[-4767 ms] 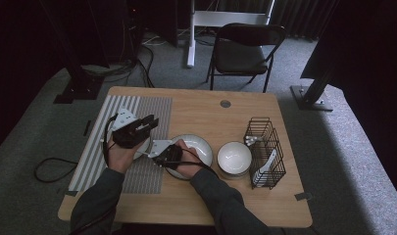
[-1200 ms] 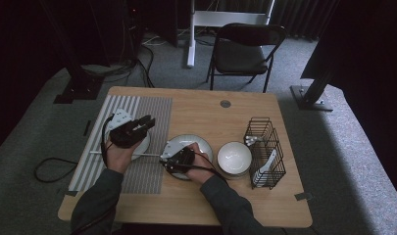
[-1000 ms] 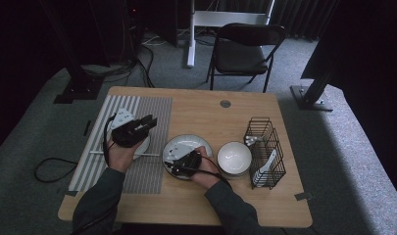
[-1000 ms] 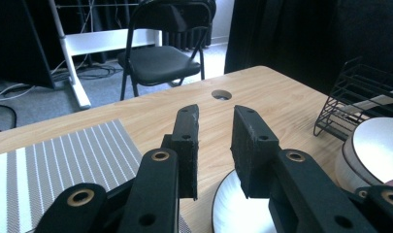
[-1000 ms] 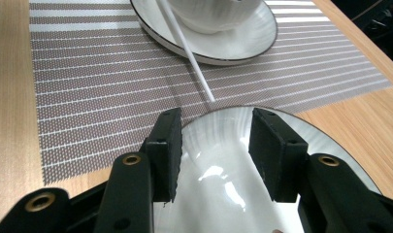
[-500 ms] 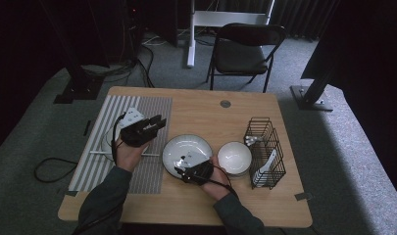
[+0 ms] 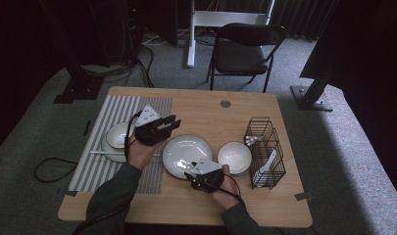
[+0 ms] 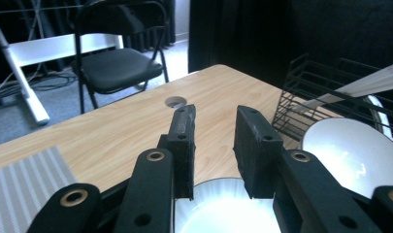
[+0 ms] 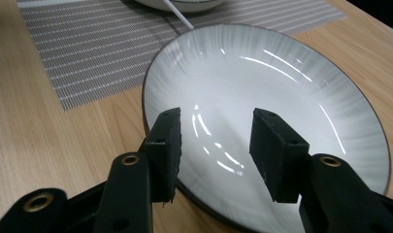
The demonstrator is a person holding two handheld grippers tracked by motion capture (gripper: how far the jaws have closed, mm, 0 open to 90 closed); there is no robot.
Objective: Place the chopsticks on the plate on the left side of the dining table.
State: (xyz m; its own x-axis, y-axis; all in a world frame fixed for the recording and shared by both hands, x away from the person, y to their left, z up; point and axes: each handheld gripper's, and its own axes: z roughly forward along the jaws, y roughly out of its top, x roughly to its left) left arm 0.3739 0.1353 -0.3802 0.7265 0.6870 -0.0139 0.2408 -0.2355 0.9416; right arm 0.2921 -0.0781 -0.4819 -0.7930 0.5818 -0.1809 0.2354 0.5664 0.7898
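Observation:
A white plate (image 7: 187, 154) with a dark rim lies mid-table on the wooden table (image 7: 206, 110). My left gripper (image 7: 172, 124) hovers over the plate's left rim and points right. In the left gripper view its jaws (image 8: 216, 145) stand open with nothing between them; they have just been opening. Below them lies the plate (image 8: 223, 208). My right gripper (image 7: 191, 175) sits at the plate's near edge. In the right gripper view it (image 9: 218, 145) is open above the plate (image 9: 281, 87), gripping nothing.
A white bowl (image 7: 234, 157) stands right of the plate, beside a black wire basket (image 7: 266, 152) holding a white utensil (image 8: 373, 82). A striped mat (image 7: 95, 166) at the left carries another bowl (image 7: 115, 139). A black chair (image 7: 245, 51) stands beyond the table.
My right gripper has drawn back from over the plate to its near edge. My left gripper has shifted right, from over the mat to the plate's left rim. The plate has stayed put.

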